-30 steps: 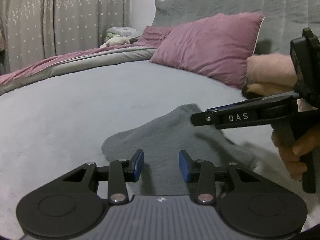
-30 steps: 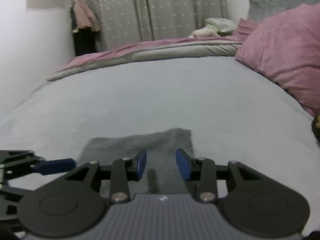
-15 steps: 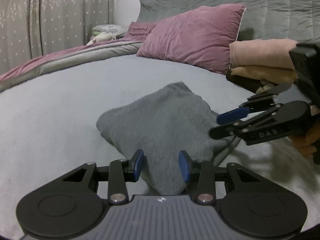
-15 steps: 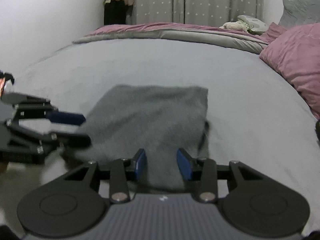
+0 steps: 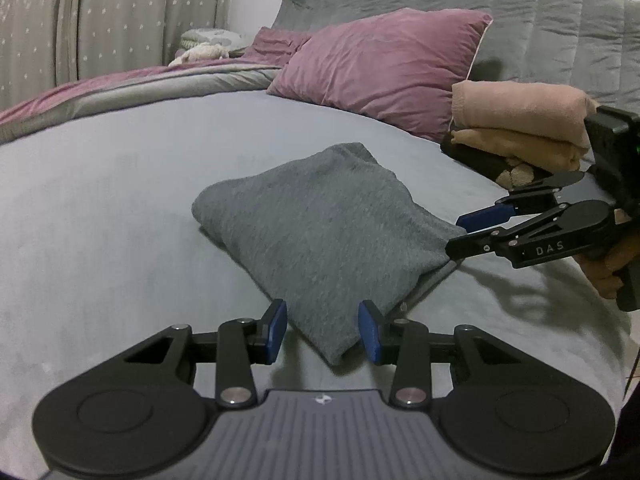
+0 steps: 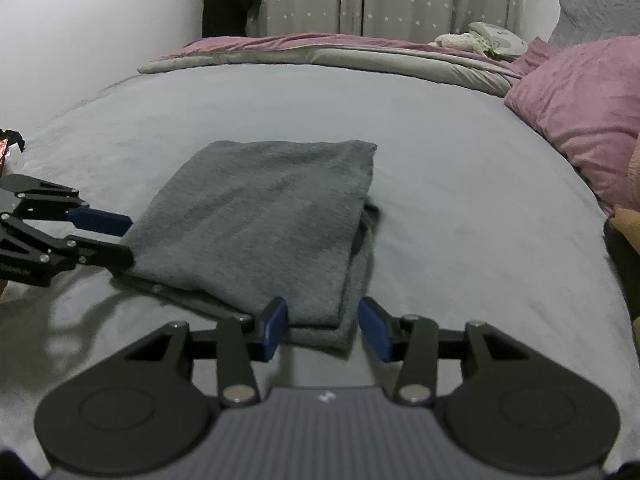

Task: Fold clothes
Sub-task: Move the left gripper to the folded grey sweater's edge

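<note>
Left wrist view: we see one grey garment (image 5: 320,232) folded flat on the bed (image 5: 100,200), its near corner between the spread pads of our left tool (image 5: 322,330), gripping nothing. Right tool (image 5: 464,236) sits at the right-hand corner, seemingly parted. Two folded tan pieces (image 5: 520,124) are stacked beyond.

Right wrist view: the right tool (image 6: 323,328) gapes empty over the garment's (image 6: 260,220) near edge; its long axis runs away from us.
</note>
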{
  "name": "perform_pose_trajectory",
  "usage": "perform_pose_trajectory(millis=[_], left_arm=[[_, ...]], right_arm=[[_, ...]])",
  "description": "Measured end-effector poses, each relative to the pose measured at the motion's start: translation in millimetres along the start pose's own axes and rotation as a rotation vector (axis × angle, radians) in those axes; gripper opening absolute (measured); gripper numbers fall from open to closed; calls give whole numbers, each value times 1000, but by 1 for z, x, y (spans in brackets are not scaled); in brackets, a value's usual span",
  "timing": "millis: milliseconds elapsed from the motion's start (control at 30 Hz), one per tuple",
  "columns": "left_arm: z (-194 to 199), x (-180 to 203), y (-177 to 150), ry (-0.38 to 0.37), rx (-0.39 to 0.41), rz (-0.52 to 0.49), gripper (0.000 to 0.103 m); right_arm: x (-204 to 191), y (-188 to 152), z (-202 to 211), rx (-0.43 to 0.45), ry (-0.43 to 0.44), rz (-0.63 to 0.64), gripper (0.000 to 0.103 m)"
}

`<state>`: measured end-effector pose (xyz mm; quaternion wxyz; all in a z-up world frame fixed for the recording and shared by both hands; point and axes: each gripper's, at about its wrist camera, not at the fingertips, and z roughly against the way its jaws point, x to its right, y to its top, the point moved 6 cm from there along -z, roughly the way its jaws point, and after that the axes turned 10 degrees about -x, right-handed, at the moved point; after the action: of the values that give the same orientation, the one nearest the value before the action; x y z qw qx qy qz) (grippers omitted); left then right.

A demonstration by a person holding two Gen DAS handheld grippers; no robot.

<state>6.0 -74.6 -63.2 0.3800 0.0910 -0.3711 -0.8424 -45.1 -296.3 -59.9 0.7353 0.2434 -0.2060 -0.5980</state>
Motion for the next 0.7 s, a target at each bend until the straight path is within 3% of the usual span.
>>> perform_pose_trajectory(millis=[400,700], left_arm=[[-2,5,-13,-45,-107,-66,39],[8,-14,-5,-47,-123,-3,46]], right_arm=[[19,-9,5,-71,-43,-55,47],[36,-8,11,-102,-6,-170,58]])
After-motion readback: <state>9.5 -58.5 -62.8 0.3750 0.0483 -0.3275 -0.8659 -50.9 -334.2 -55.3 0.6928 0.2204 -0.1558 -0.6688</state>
